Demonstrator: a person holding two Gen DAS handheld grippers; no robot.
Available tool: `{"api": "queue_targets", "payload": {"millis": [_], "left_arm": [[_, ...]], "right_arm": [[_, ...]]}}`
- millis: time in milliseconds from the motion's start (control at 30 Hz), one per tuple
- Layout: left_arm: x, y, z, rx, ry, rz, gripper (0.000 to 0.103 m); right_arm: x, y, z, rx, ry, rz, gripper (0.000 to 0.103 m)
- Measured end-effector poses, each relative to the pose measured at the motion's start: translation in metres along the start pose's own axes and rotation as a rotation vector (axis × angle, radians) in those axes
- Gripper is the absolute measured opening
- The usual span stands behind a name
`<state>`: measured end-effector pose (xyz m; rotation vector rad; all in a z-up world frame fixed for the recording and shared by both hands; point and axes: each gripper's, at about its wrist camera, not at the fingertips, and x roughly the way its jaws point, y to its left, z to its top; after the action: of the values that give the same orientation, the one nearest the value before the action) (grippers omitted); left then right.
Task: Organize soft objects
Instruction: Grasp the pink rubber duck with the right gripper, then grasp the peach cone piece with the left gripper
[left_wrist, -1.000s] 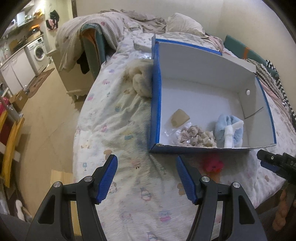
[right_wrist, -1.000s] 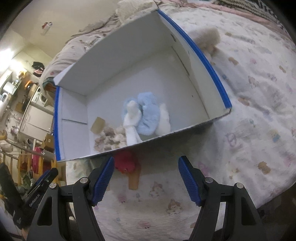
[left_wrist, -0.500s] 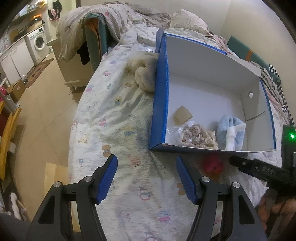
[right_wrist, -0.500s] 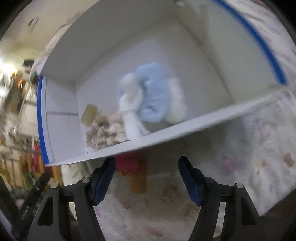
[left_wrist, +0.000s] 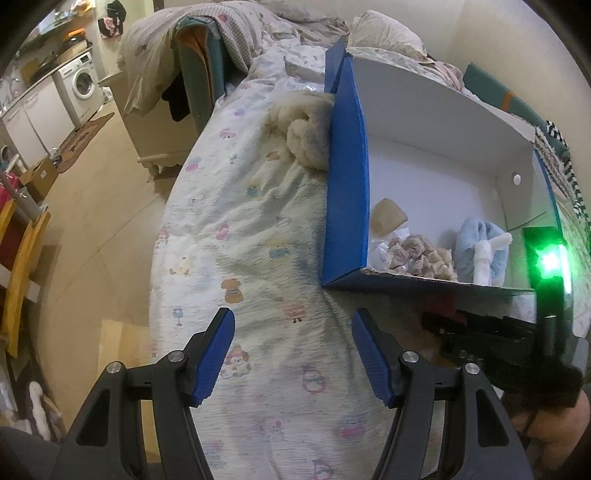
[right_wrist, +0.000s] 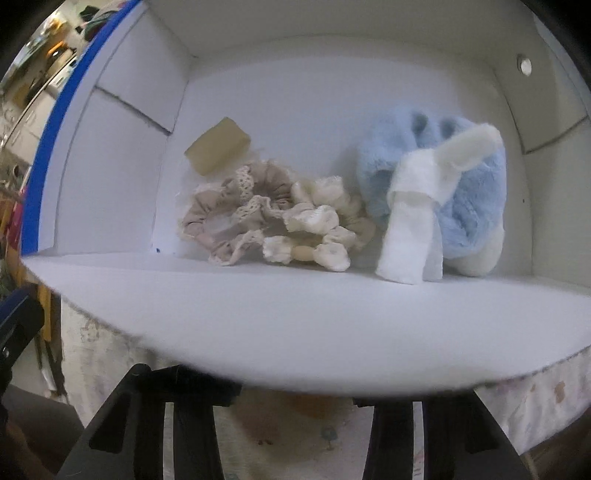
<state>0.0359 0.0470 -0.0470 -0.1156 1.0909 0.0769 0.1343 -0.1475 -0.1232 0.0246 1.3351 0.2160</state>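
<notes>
Printed cotton sheet (left_wrist: 240, 229), pale with small cartoon figures, covers the bed and takes most of the left wrist view. On it lies an open cardboard box (left_wrist: 347, 177), blue outside and white inside, with its near wall just in front of both grippers. A cream fluffy bundle (left_wrist: 306, 136) rests on the sheet and touches the box's outer left wall.

Inside the box, near the front wall, three soft things lie close together. On the right is a light blue fluffy item (right_wrist: 469, 192) with a white strip (right_wrist: 410, 225) folded over it. To its left, touching it, is a pile of beige and cream scrunchies (right_wrist: 273, 218). Behind the pile sits a small tan card tag (right_wrist: 218, 146).

The left gripper (left_wrist: 293, 354) hovers over the sheet before the box's near left corner; its blue fingers (left_wrist: 214, 354) stand wide apart and hold nothing. The right gripper (left_wrist: 480, 332) is low against the outside of the near wall. In its own view the wall's edge hides the fingertips, so I cannot tell how wide they stand. Something red (left_wrist: 448, 306) shows beside it in the left view, too hidden to name.
</notes>
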Motion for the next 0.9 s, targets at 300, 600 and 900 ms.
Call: {"api": "queue_targets", "payload": {"millis": [300, 600, 900], "left_arm": [[0.005, -0.020, 0.000, 0.031, 0.006, 0.001, 0.063], [0.023, -0.066, -0.001, 0.066, 0.053, -0.051, 0.063], [0.052, -0.114, -0.003, 0.070, 0.128, -0.160, 0.063]], "right_arm": [[-0.031, -0.033, -0.012, 0.081, -0.044, 0.093, 0.045], [-0.065, -0.096, -0.026, 0.215, -0.098, 0.156, 0.045], [-0.076, -0.144, -0.040, 0.370, -0.107, 0.137, 0.045]]}}
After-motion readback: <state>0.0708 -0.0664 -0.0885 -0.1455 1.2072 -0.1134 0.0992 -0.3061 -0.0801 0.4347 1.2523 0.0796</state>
